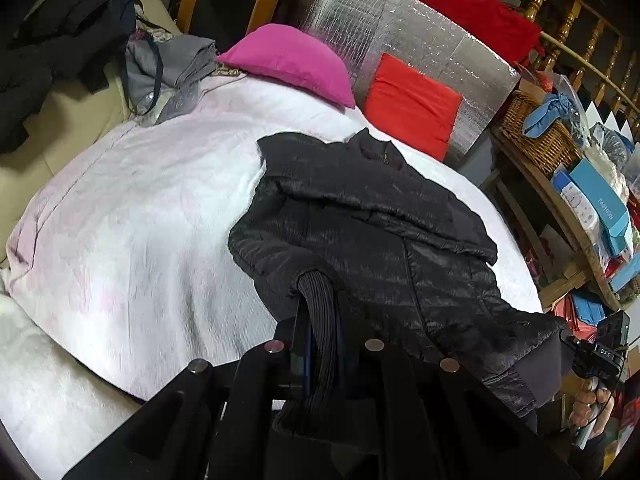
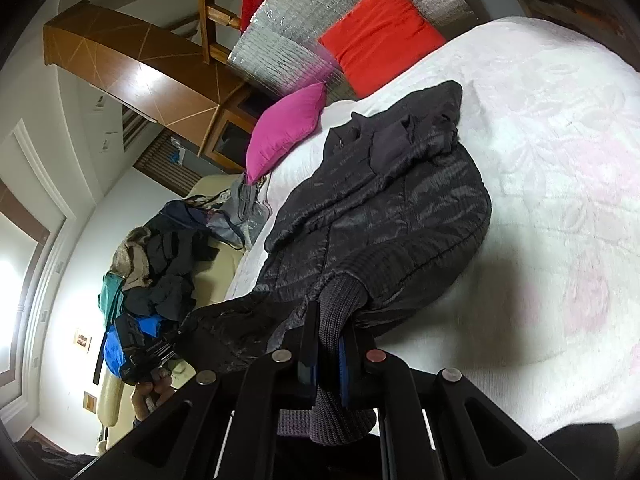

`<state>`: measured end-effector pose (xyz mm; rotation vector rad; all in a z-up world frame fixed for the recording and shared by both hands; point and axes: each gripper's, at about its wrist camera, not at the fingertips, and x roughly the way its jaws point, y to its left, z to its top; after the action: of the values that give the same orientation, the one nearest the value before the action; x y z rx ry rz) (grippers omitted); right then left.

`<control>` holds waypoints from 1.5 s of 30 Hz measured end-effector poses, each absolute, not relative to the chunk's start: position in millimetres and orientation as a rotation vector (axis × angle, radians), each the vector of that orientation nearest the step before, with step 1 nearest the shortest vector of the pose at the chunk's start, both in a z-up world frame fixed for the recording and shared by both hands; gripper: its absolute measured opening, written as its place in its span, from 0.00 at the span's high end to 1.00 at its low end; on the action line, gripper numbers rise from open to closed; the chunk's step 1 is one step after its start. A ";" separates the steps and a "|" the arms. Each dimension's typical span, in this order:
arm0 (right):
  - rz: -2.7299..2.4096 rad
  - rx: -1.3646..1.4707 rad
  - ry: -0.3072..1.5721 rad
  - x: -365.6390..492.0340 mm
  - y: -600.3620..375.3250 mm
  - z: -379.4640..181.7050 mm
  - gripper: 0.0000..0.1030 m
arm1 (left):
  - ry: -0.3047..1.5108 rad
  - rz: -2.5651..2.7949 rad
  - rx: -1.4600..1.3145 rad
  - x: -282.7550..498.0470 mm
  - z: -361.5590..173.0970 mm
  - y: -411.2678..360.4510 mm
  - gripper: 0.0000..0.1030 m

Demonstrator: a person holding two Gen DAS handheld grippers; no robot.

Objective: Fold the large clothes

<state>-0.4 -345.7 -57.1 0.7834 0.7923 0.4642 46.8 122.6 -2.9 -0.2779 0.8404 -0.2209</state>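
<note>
Black jacket (image 1: 372, 216) lies mid-frame on the white bed (image 1: 132, 220), collar toward the pink pillow (image 1: 292, 62) at top. Sleeves look folded in across the body, so the fold is prob. partway done. Left gripper (image 1: 320, 312) is clenched on the ribbed hem at bottom centre; right gripper (image 2: 330, 320) is clamped on the same hem, bottom centre of its view. What's left, by the look: carry the hem up to the collar, flatten.

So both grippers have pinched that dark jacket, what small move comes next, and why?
Probably carry the hem up toward the collar. The left gripper and right gripper each clamp the ribbed hem of the puffer jacket, which lies flat on the white bedspread.
</note>
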 end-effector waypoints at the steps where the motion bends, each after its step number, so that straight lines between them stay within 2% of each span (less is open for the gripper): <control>1: 0.467 0.786 0.787 0.7 -346.5 -55.1 0.92 | 0.837 -0.223 -0.284 48.4 -1.5 123.0 0.90; 45: 0.428 0.730 0.712 87.3 -355.0 -2.4 0.92 | 0.741 -0.234 -0.335 119.3 34.6 120.0 0.90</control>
<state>87.3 -355.0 -2.4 0.7299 0.7116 0.4285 119.3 120.0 34.6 -0.3348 0.7410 -0.2344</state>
